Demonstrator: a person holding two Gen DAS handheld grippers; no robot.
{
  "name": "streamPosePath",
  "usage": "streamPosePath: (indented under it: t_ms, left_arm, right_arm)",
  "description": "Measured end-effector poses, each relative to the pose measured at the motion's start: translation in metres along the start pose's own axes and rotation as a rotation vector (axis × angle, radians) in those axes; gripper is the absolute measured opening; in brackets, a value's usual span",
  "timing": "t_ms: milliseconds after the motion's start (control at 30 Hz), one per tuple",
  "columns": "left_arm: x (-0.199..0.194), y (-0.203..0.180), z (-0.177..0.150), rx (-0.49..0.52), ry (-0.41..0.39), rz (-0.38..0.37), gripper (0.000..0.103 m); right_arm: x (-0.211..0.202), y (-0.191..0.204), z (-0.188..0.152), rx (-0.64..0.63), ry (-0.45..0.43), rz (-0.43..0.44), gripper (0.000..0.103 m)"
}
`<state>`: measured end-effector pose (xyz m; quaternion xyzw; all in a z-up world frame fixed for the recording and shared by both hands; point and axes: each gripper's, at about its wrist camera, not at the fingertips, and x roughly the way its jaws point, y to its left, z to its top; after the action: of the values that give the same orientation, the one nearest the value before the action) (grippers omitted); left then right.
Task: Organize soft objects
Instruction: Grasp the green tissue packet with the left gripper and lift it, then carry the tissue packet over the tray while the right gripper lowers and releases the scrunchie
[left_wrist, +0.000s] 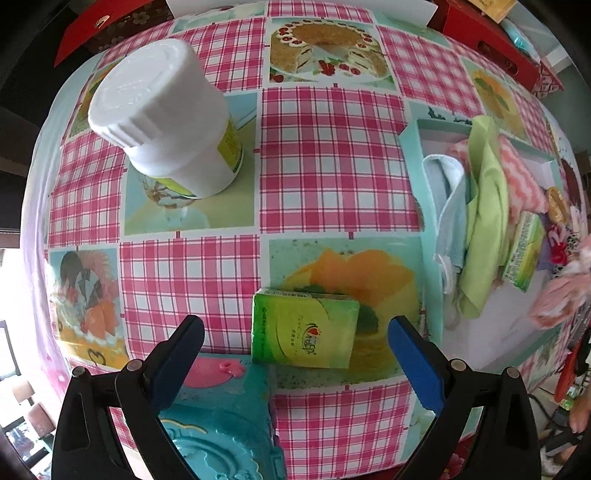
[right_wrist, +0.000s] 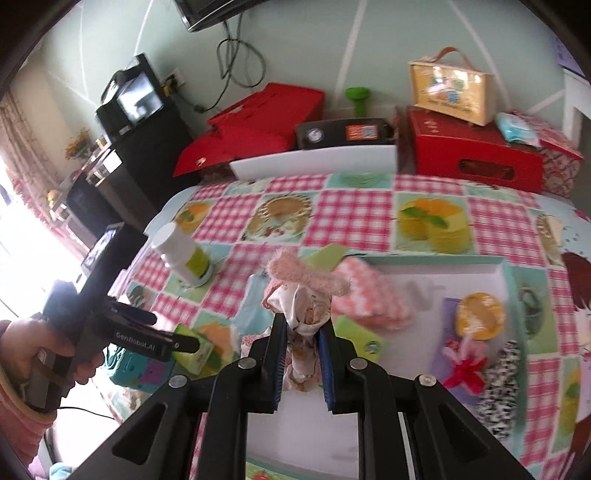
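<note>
On the checkered tablecloth (left_wrist: 332, 155), right gripper (right_wrist: 302, 325) pinches blurred cloth (right_wrist: 304, 310).

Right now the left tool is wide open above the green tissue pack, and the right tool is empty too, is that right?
Not quite. The right tool isn't empty: the right wrist view shows it shut on a floral cloth with a fuzzy pink trim. The left tool is indeed wide open above the green tissue pack.

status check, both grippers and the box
Left gripper open over tissue pack. Right gripper shut on floral cloth above box. Nothing blocking.
</note>
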<state>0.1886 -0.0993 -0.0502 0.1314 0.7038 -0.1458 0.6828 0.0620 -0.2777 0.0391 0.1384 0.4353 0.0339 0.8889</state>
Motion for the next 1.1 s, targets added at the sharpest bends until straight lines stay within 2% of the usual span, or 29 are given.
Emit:
streamPosePath:
  t_ms: [200, 367, 500, 833, 967, 1100]
  left_arm:
    - [0.015, -0.01, 0.006, 0.025, 0.017, 0.035, 0.098]
    - [0.027, -0.018, 0.006, 0.038, 0.041, 0.037, 0.083]
    - [0.036, -0.02, 0.011, 0.04, 0.049, 0.029, 0.065]
    - [0.034, -0.012, 0.001, 0.043, -0.001, 0.023, 0.065]
    - [0.016, -0.012, -0.003, 0.044, -0.062, 0.01, 0.065]
    - [-0.012, -0.005, -0.01, 0.012, -0.157, -0.069, 0.065]
  right_arm:
    - [-0.01, -0.012, 0.002, 0.026, -0.024, -0.023, 0.018]
    - [-0.01, -0.013, 0.001, 0.032, -0.021, -0.023, 0.018]
    - [-0.01, -0.012, 0.001, 0.032, -0.023, -0.02, 0.018]
    - [-0.01, -0.013, 0.0, 0.033, -0.022, -0.018, 0.018]
    - [-0.01, -0.012, 0.0, 0.036, -0.023, -0.02, 0.018]
    - [-0.013, -0.012, 0.001, 0.036, -0.032, -0.024, 0.018]
